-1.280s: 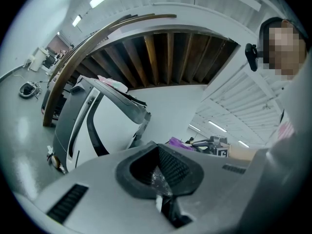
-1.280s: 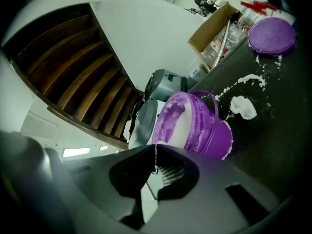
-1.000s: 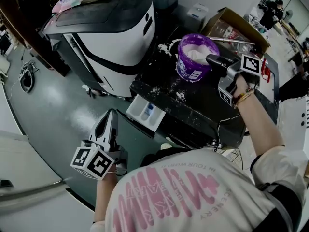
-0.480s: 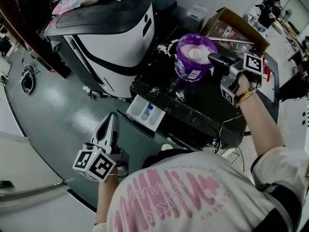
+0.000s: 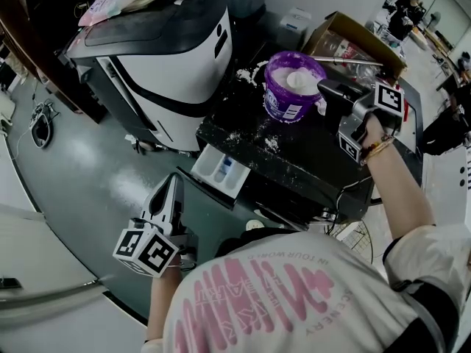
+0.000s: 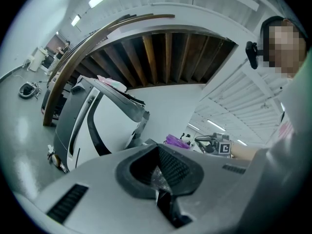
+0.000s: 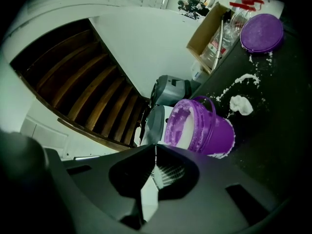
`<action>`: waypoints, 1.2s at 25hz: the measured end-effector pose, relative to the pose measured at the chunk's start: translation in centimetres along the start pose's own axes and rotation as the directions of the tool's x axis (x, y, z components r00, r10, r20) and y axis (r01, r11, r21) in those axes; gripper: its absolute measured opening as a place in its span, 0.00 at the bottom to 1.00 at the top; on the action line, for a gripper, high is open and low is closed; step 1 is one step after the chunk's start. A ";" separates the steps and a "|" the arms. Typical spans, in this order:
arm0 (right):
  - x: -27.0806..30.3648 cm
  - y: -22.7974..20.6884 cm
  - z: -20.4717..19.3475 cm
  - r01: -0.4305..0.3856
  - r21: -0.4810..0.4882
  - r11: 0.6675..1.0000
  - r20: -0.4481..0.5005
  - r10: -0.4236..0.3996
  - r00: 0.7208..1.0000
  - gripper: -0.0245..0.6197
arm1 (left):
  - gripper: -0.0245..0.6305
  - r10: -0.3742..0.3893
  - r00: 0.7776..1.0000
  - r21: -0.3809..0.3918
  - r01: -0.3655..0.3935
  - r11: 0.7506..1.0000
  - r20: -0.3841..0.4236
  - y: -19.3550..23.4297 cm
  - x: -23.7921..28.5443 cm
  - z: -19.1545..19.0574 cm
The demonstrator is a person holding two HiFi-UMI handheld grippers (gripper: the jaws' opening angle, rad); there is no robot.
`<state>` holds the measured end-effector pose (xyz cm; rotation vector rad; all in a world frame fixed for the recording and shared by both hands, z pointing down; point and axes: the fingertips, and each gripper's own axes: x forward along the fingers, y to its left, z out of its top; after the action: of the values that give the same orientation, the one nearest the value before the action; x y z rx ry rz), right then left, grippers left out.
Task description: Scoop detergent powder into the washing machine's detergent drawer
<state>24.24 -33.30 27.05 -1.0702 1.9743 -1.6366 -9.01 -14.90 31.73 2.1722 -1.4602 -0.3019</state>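
Holding white powder, a round, seemingly plastic purple tub stands open.

A purple tub holds white powder on a black, white-dusted machine top.

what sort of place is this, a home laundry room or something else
Likely a lab or workshop, not a home: a washing machine with its detergent drawer pulled out, a purple powder tub on top, and people working in the background.
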 end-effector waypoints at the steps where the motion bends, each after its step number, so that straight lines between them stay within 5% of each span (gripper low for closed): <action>1: -0.1 0.2 -0.2 -0.003 -0.003 1.000 -0.001 0.003 1.000 0.05 | 0.04 -0.002 1.000 0.000 0.002 1.000 0.000 0.0 0.0 0.1; 30: -0.5 -1.2 -12.0 -0.023 0.097 0.995 -0.075 0.031 0.997 0.05 | 0.04 -0.021 1.000 -0.012 0.021 1.000 -0.007 0.2 -5.9 -1.5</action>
<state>16.67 -24.91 31.20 -0.9549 1.9264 -1.7634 -10.85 -9.18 32.55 2.1781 -1.4289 -0.3094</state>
